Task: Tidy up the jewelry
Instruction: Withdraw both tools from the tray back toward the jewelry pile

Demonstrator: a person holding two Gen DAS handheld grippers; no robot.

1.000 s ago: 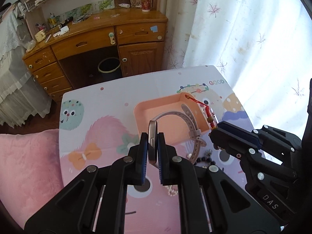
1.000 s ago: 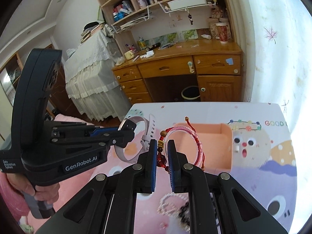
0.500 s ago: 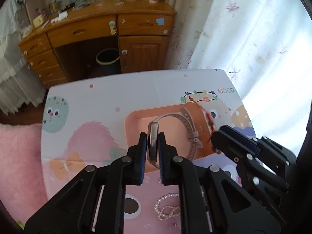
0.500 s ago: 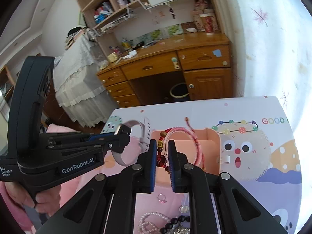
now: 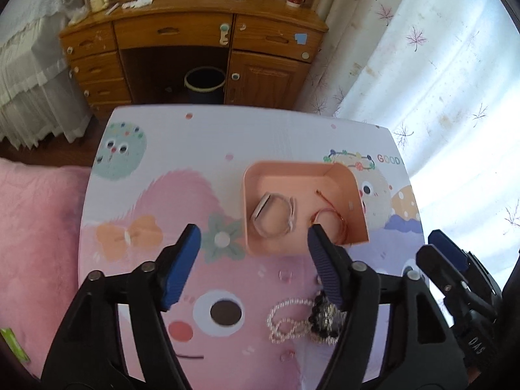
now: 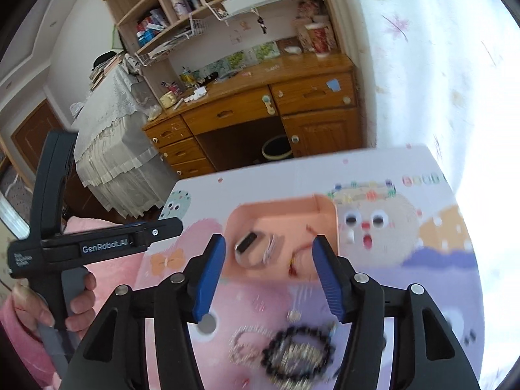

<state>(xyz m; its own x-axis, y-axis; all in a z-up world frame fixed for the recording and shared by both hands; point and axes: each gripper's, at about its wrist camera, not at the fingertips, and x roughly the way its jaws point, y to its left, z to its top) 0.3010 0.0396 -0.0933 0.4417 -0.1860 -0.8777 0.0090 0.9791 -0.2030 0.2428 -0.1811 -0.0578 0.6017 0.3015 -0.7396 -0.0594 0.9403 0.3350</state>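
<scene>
**Both grippers spread wide, nothing held; watch and red bracelet in the tray**

Left gripper [image 5: 253, 237]: fingers spread wide, blue pads bare, gripping nothing. It hangs above the cartoon-print table [image 5: 201, 139], on the near side of the peach tray [image 5: 292, 167].

Right gripper [image 6: 266, 247]: likewise wide apart and empty-handed, above the near edge of the tray [image 6: 282, 204]. View is motion-blurred.

Tray contents, left wrist view:
- Pale-strapped watch [image 5: 273, 214] lies in the tray's left half, strap looped, face toward the left wall. It sits between the two left fingertips in the picture but beyond them, not touching either.
- Red cord bracelet [image 5: 330, 216] lies in the tray's right half, just beyond the tip of the right-hand finger [image 5: 320, 247], apart from the watch.

Right wrist view: watch [image 6: 250, 247] and red bracelet [image 6: 299, 256] both fall between that gripper's fingertips, beyond them on the tray floor; whether the pads are clear of the tray rim cannot be told from the blur.

Outside the tray, nearer the grippers: white pearl strand [image 5: 286, 320] touching a dark bead bracelet [image 5: 321, 318], tangled together on the table. The same heap shows in the right wrist view, the dark beads [image 6: 299, 354] blurred, below the open fingers.

The person's left hand [image 6: 61, 299] grips the left device's handle.
</scene>
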